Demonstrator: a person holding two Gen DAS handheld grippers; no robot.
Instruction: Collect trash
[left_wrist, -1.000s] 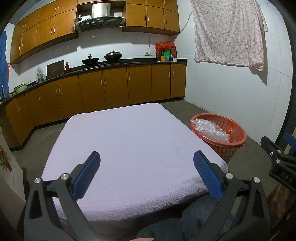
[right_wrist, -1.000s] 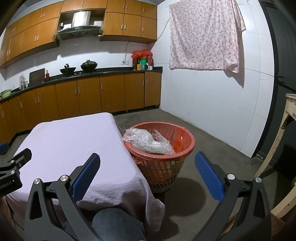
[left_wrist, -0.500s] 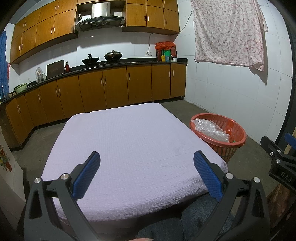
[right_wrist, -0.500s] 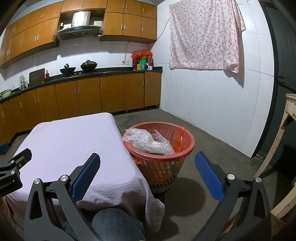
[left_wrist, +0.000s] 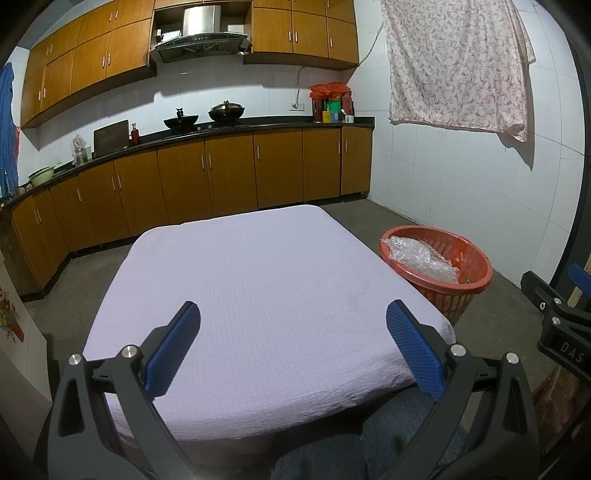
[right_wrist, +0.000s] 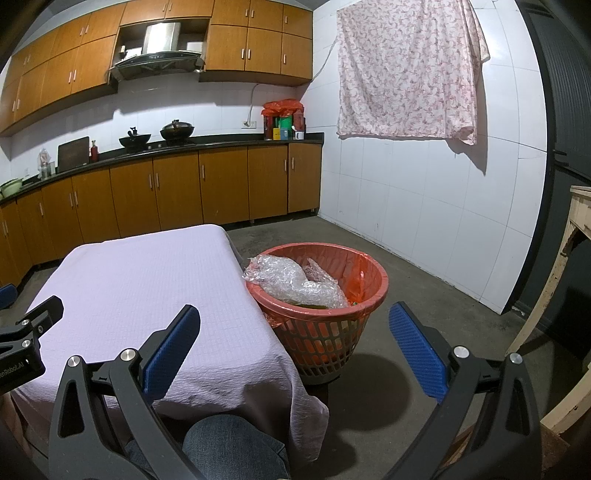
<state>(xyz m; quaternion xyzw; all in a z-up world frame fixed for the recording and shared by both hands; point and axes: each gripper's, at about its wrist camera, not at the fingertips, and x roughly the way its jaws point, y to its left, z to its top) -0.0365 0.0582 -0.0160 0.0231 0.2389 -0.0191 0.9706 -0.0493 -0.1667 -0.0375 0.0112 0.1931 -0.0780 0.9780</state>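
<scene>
An orange plastic basket (right_wrist: 369, 295) stands on the floor right of the table and holds crumpled clear bubble wrap (right_wrist: 291, 284); it also shows in the left wrist view (left_wrist: 476, 273), with the bubble wrap (left_wrist: 417, 258) inside. The table (left_wrist: 258, 295) wears a lilac cloth with nothing on it; in the right wrist view (right_wrist: 129, 280) it lies to the left. My left gripper (left_wrist: 293, 347) is open and empty over the table's near edge. My right gripper (right_wrist: 293, 347) is open and empty, near the basket, above the table corner and floor.
Wooden kitchen cabinets (left_wrist: 221, 177) and a dark counter with pots run along the far wall. A floral cloth (right_wrist: 406, 70) hangs on the white tiled right wall. A pale wooden frame (right_wrist: 576, 258) stands at far right. My knee (right_wrist: 229, 446) is below the table edge.
</scene>
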